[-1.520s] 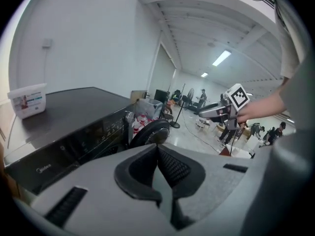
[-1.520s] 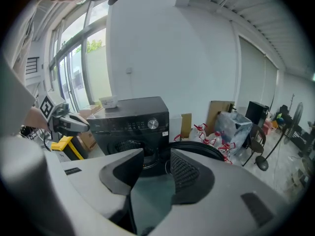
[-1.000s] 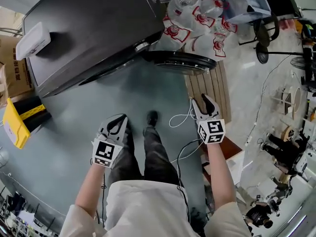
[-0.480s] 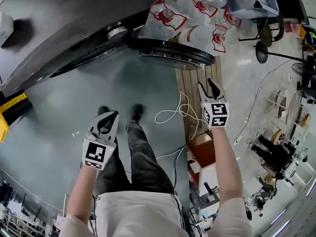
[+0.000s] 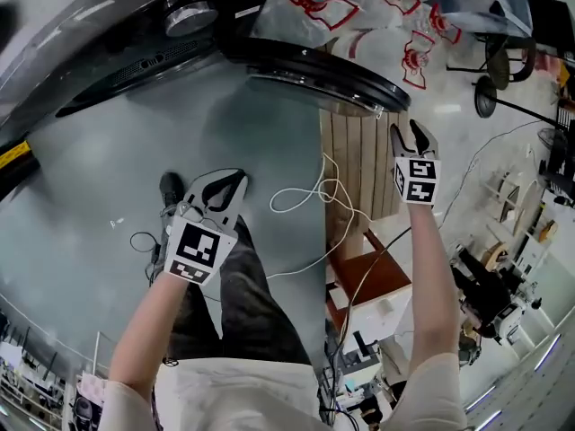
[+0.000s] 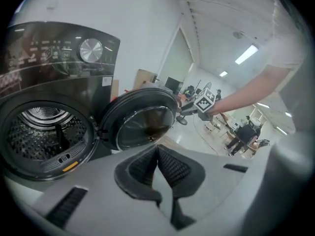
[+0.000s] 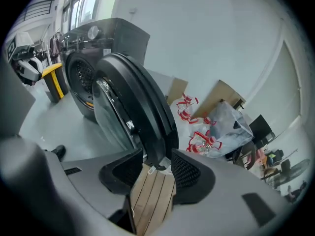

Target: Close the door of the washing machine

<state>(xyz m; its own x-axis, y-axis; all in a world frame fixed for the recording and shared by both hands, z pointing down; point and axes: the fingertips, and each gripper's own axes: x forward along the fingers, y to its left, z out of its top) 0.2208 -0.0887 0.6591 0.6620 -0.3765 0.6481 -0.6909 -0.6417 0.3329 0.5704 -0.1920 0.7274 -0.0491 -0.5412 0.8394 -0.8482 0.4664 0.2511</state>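
Head view: washing machine [image 5: 99,34] across the top left, dark grey, with its round door [image 5: 314,70] swung wide open and jutting toward the right. Beyond the door, a heap of clear plastic bags [image 5: 359,7] with red print. Under the door's free edge, a slatted wooden board [image 5: 355,164] on the grey floor [image 5: 81,196]. Loops of white cable [image 5: 305,196] across board and floor, between the two arms. Reddish-brown box [image 5: 373,277] nearer the person, black office chair [image 5: 503,57] far right. Left gripper [image 5: 225,187] low over the person's leg, well apart from the door. Right gripper [image 5: 406,133] stretched forward, just beside the door's free rim; contact impossible to tell from here.

Left gripper view: jaws pressed together, pad against pad, holding nothing. Faces the machine head-on, with the open drum [image 6: 44,132] at left and a silver dial [image 6: 91,49] above. Door hinged at the drum's right and standing out toward the camera, right gripper at its far edge.

Right gripper view: jaws set apart, gripping nothing. Door rim edge-on right ahead, its lowest point lined up with the gap between the pads; touching or just short, cannot tell. Wooden slats showing through the gap below. Bags and flattened cardboard [image 7: 221,95] to the right against the white wall, yellow object [image 7: 56,80] left of the machine.
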